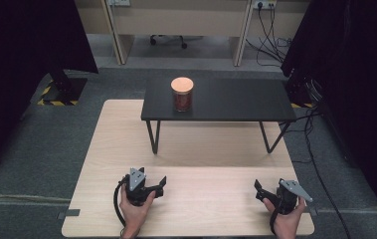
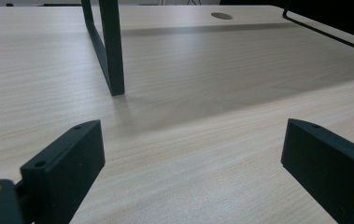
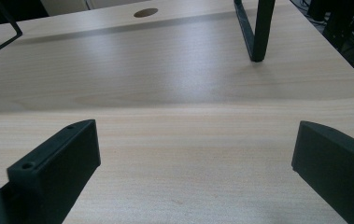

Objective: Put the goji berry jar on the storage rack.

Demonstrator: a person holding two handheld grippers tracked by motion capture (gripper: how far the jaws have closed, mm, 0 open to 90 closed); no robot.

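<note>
Jar is the object nearest the work, though well apart from both grippers. Jaws of the left gripper and the right gripper are spread wide and hold nothing; bare wooden table is seen between them. Each is held low at the near edge by a hand. Reaching is judged the step in hand: a gripper should be raised above the black shelf, kept level, and the jaws closed around the body below the lid. The jar stands upright on the shelf's left part, dark reddish contents under a pale round lid.
</note>
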